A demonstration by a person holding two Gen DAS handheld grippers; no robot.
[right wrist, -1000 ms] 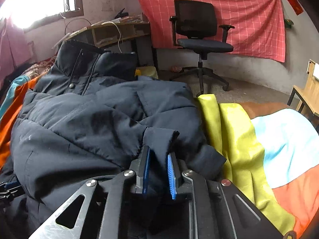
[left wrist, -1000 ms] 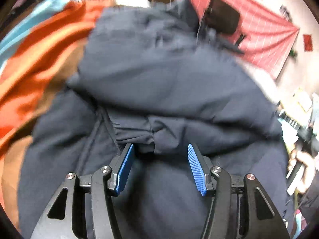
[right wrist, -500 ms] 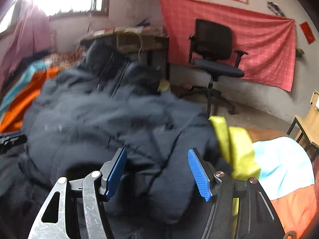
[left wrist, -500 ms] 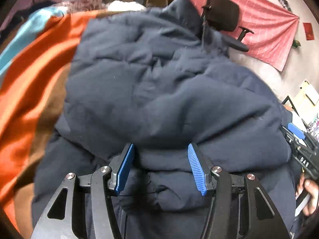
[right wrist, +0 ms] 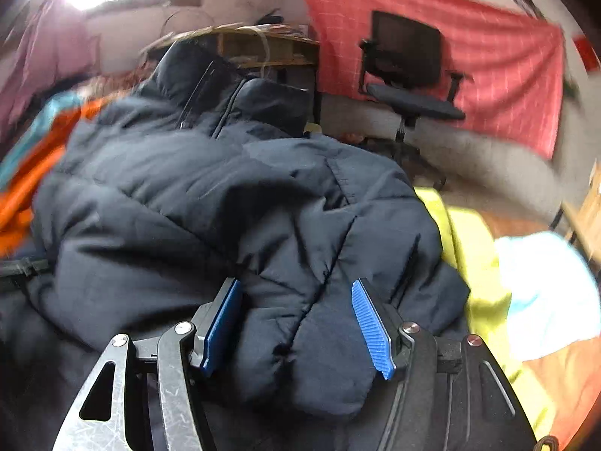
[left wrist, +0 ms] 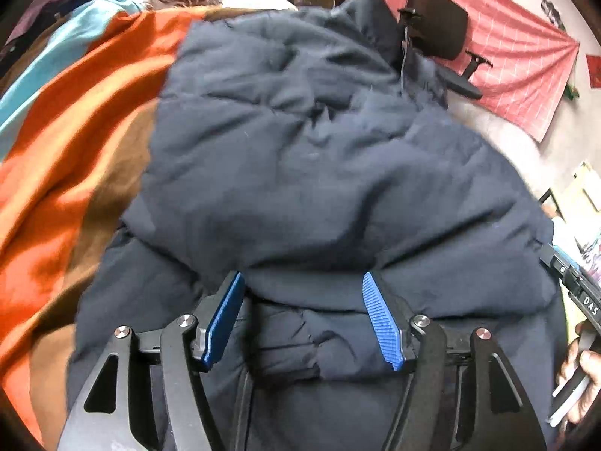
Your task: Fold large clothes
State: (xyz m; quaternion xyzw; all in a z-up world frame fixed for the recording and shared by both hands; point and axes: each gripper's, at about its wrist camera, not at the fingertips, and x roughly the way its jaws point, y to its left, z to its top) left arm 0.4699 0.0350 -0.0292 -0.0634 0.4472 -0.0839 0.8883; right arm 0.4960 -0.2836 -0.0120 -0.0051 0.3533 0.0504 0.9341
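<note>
You have just let go with both hands. Your right gripper (right wrist: pixel 296 323), which a second ago pinched a fold of the navy padded jacket (left wrist: pixel 319 173), now stands released, with a sleeve end lying loose between the pads. Your left gripper (left wrist: pixel 302 319) has just been opening a little further and clamps nothing (fabric bulges between its blue pads). The jacket lies heaped on the striped blanket (left wrist: pixel 75 143), its collar at twelve o'clock. That fold looks laid down.

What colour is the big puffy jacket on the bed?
The jacket is dark navy blue, plain with no pattern. The left wrist view shows it best.
</note>
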